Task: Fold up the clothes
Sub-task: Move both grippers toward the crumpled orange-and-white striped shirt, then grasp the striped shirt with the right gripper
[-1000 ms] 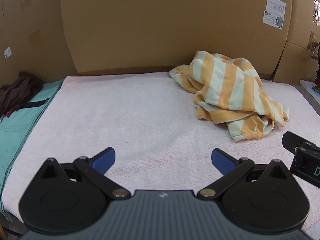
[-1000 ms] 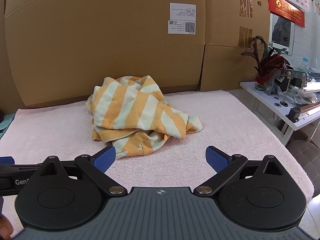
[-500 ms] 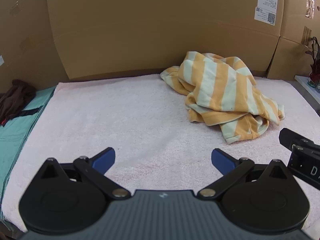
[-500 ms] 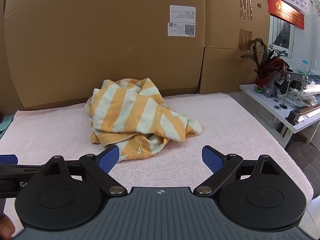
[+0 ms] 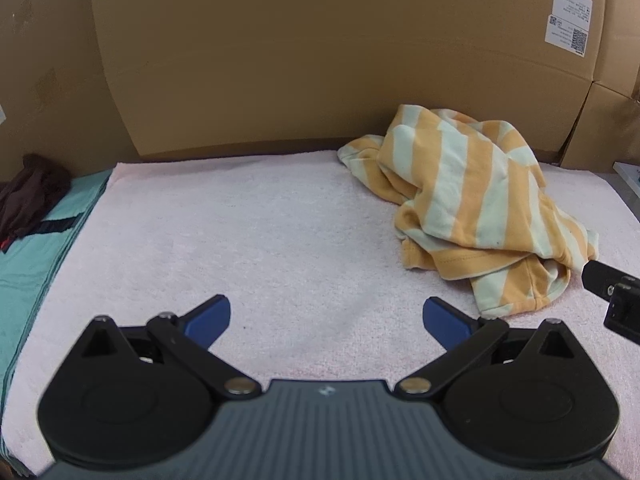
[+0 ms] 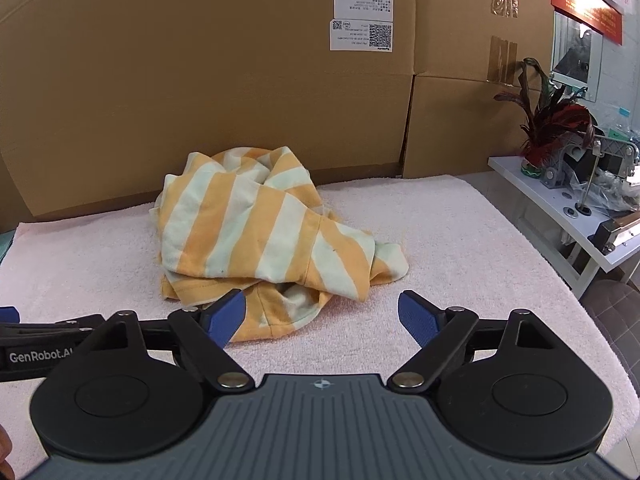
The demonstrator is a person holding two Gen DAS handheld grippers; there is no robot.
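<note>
A crumpled orange-and-pale-striped garment (image 5: 472,204) (image 6: 256,240) lies in a heap on the pink towel-covered table (image 5: 248,232), near the cardboard back wall. My left gripper (image 5: 326,318) stands open over bare towel, to the left of the heap and short of it. My right gripper (image 6: 320,316) is close in front of the garment's near hem; its jaws are wide and closing, with the hem's edge just behind its left fingertip (image 6: 226,316) and nothing pressed between the pads. In the left wrist view the right gripper's black body (image 5: 612,292) shows at the right edge.
Tall cardboard sheets (image 6: 240,80) wall off the back. A teal cloth (image 5: 36,264) with a dark brown garment (image 5: 28,196) lies at the table's left side. A white shelf (image 6: 560,208) with a red-leaved plant (image 6: 556,128) and metal parts stands to the right.
Both grippers have moved forward toward the striped garment, which looks larger and nearer now. The right gripper's blue pads have drawn slightly closer together.
</note>
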